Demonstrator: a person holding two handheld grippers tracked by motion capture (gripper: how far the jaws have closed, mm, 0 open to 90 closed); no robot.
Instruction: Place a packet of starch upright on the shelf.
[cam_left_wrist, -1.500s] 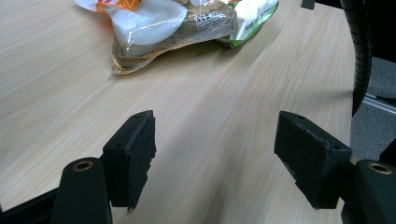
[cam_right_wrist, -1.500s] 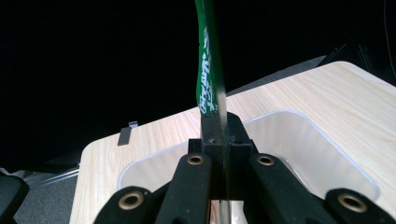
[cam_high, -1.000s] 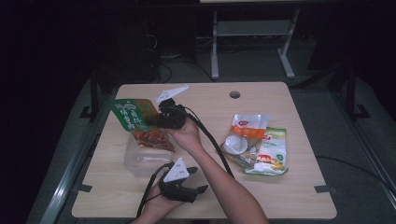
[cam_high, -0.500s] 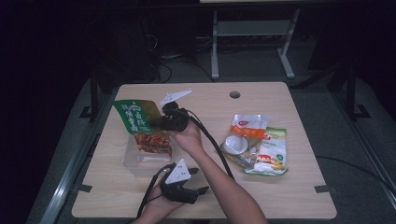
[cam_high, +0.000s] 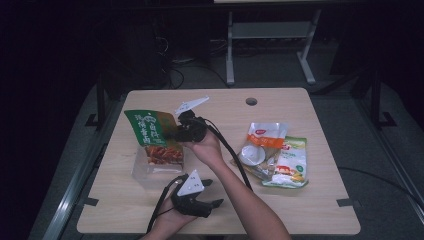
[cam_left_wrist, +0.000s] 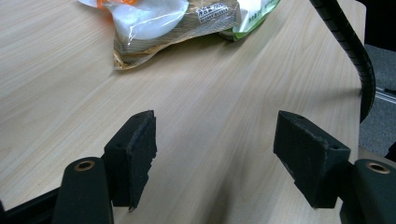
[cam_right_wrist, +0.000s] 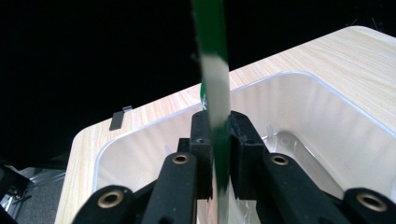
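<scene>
High view: right gripper (cam_high: 170, 134) sits over the clear plastic tub (cam_high: 142, 175) at the left of the wooden table (cam_high: 320, 210), with a green snack bag (cam_high: 152, 135) between its jaws. The bag stands on edge, its lower end with the red-orange food print down inside the tub, its green top leaning out toward the table's left side. Right gripper view: the bag (cam_right_wrist: 215, 84) runs edge-on straight up between the two black pads, which sit close on both sides of it; the jaws have just been opening a little, pads still look to be on the bag, though a thin gap can't be ruled out. The tub's clear rim (cam_right_wrist: 299, 77) and inner wall are behind and below the bag, so the bag hangs over the tub's inside. Left gripper (cam_high: 202, 192) rests low near the table's front edge, just in front of the tub, pointing right. Left gripper view: jaws stand wide apart, nothing between them, bare tabletop (cam_left_wrist: 215, 121) under the gap. Two more snack packs, an orange-white one (cam_high: 262, 142) and a green-white one (cam_high: 287, 167), lie overlapping at the table's right, well apart from the tub; the left gripper view catches their edge (cam_left_wrist: 177, 18) ahead.
</scene>
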